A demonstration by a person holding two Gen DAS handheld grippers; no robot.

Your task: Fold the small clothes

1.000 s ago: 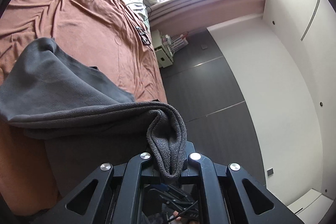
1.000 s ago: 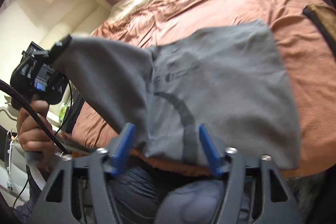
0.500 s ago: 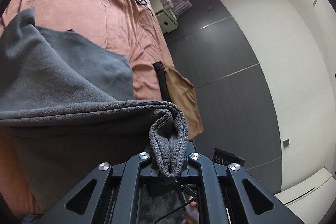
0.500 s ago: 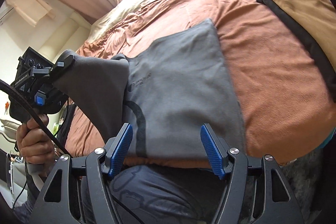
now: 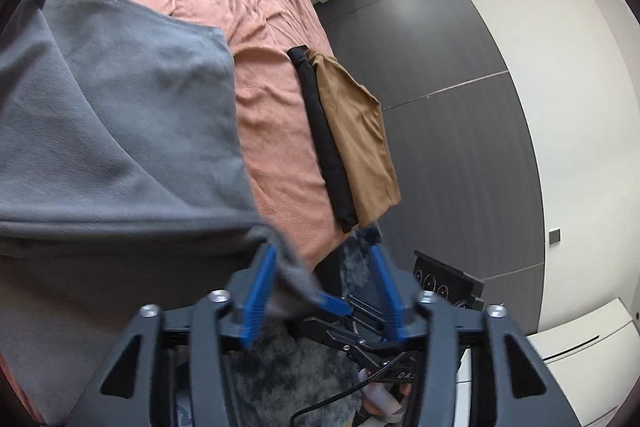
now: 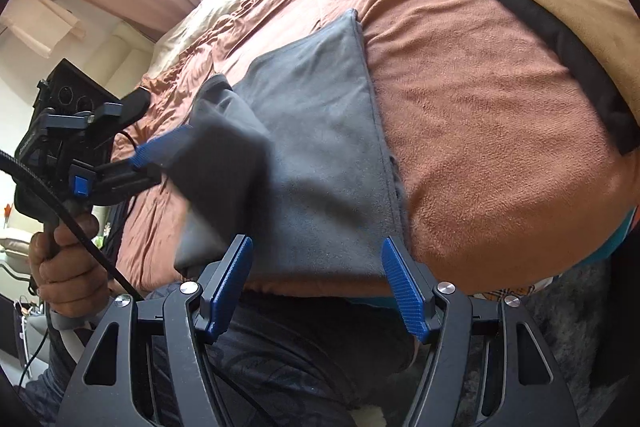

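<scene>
A grey garment [image 5: 120, 127] lies on the brown bed sheet [image 5: 276, 115], with one side flap folded over. My left gripper [image 5: 322, 291] stands open; the flap's blurred corner still brushes its left pad [image 5: 258, 299] as it slips out. In the right wrist view the same garment [image 6: 320, 147] lies flat, its darker flap [image 6: 224, 163] hanging just off the left gripper [image 6: 152, 163], which a hand holds. My right gripper [image 6: 318, 287] is open at the near edge of the bed, with the garment's near hem just beyond its fingertips and nothing between them.
A folded tan and black garment [image 5: 352, 139] lies at the bed's corner, also seen as a tan and black garment [image 6: 560, 7] in the right wrist view. Dark floor [image 5: 440, 107] and a white wall [image 5: 580, 107] lie beyond it. The person's legs [image 6: 300, 347] are below the bed edge.
My left gripper was shut on the flap's folded corner; it carried the flap across the garment and has now opened, letting the corner slip out. The right gripper stayed open.
</scene>
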